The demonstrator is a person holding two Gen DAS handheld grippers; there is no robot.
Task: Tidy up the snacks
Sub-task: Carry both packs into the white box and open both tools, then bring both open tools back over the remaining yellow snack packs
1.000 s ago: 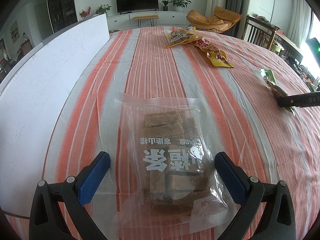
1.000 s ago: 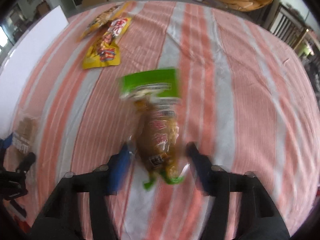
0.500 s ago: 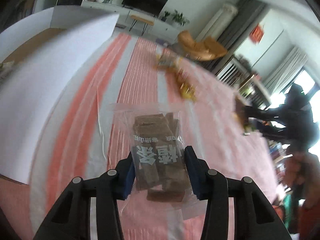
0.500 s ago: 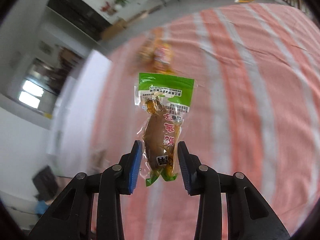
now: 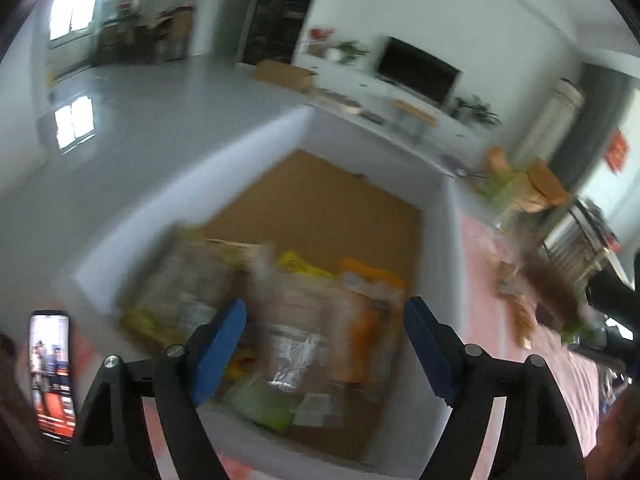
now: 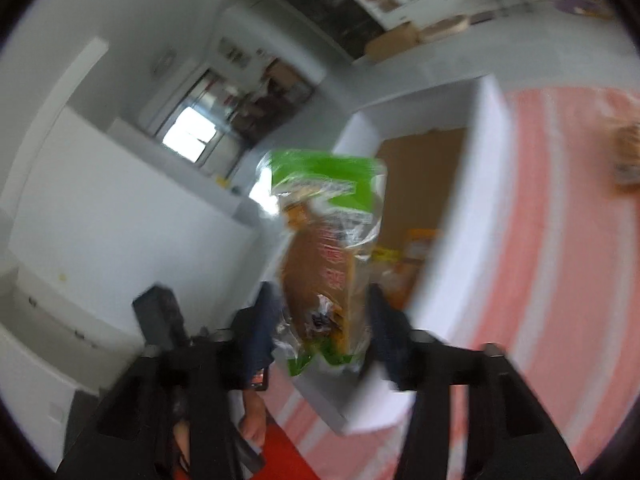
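While the right gripper (image 6: 320, 312) is clamping its jaws on the light, crinkly snack packet (image 6: 326, 240) low down, the left gripper (image 5: 324, 344) is hanging released over the white box (image 5: 448, 240). Soft film is likely slipping easily.

glossy plastic snack packet (image 6: 328, 240), matt cardboard box (image 5: 440, 248)

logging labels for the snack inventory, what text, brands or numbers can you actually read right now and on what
None can be read; motion blur smears both views.
Green-topped snack pack between the right gripper fingers: white band and red characters, too blurred.
Snack bags in the white box below the open left gripper: print too blurred.
Phone: lit screen, too small.
Red wall sign: too blurred.
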